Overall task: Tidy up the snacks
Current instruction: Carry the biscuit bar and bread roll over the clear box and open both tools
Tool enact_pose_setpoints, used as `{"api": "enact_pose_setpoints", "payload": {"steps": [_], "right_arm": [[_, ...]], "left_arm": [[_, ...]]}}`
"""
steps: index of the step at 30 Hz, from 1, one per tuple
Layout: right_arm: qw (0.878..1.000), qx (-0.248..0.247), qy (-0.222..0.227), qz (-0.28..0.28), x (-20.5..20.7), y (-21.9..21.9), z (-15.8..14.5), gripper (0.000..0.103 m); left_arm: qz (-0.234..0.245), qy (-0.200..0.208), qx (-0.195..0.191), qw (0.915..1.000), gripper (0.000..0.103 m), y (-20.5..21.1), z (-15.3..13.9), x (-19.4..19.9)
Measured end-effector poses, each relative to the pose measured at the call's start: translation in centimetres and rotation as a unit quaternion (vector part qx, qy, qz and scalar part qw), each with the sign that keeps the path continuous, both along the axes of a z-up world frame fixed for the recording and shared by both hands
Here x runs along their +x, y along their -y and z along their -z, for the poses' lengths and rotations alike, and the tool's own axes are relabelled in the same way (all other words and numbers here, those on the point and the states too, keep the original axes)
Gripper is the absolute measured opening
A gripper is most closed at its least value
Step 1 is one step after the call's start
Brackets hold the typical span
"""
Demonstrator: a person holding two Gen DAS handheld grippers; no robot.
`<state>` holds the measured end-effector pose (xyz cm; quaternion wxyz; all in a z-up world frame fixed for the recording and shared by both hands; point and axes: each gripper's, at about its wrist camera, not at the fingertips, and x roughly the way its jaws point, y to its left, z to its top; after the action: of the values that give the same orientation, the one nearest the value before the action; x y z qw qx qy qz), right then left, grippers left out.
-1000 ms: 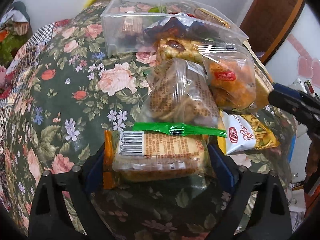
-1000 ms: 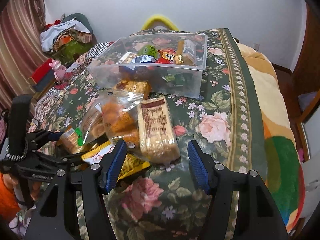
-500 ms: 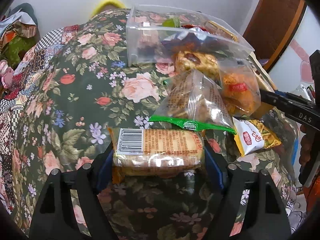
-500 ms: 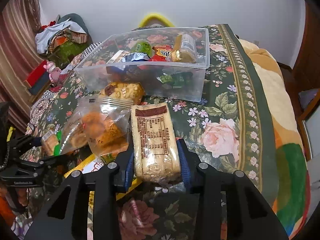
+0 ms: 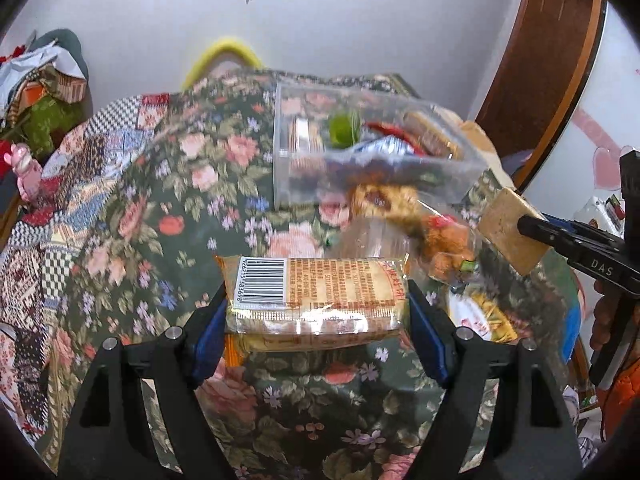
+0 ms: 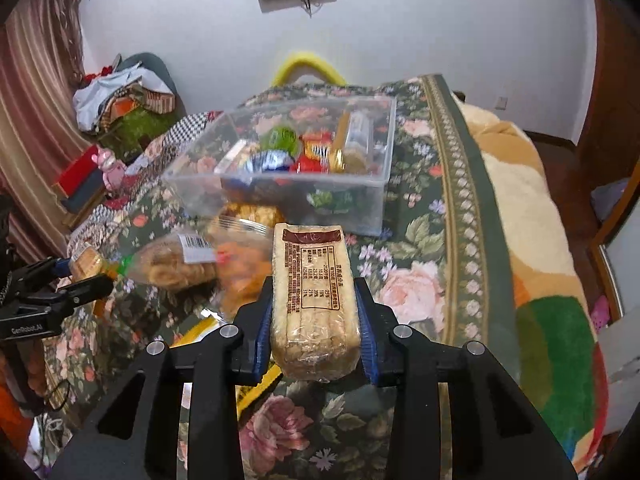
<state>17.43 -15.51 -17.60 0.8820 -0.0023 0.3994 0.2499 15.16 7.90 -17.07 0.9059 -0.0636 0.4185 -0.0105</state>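
My left gripper (image 5: 316, 312) is shut on an orange cracker pack with a barcode (image 5: 316, 292) and holds it above the floral bedspread. My right gripper (image 6: 314, 320) is shut on a long pale biscuit pack (image 6: 312, 292), also lifted; this pack shows in the left wrist view (image 5: 508, 236) at the right. A clear plastic bin (image 6: 280, 176) with several snacks stands behind; it also shows in the left wrist view (image 5: 360, 160). Loose clear bags of snacks (image 6: 188, 260) lie between the bin and the grippers.
A yellow snack packet (image 5: 480, 316) lies on the bedspread at the right. The bed's right edge with a cream blanket (image 6: 520, 200) drops off beside the bin. Clothes and a pink toy (image 6: 112, 168) are piled at the far left.
Both grippers closed on their packs and lifted them off the bedspread. The views tilted up, so the bin now sits farther ahead.
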Motion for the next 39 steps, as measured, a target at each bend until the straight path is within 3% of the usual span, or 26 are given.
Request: {"api": "enact_pose_setpoints", "payload": {"steps": [19, 31, 39], "right_arm": [[0.997, 0.019, 0.074, 0.002, 2.4, -2.3, -5.1, 0.033], [0.996, 0.014, 0.085, -0.007, 6.6, -5.4, -5.2, 0.033], [0.998, 0.016, 0.061, -0.001, 10.3, -6.9, -3.7, 0.033]], "left_arm": [[0.010, 0.047, 0.017, 0.9987, 0.079, 0.2, -3.5, 7.0], [0.016, 0.038, 0.018, 0.9990, 0.080, 0.2, -2.0, 13.8], [0.030, 0.018, 0.010, 0.9993, 0.080, 0.9, -0.2, 18.6]]}}
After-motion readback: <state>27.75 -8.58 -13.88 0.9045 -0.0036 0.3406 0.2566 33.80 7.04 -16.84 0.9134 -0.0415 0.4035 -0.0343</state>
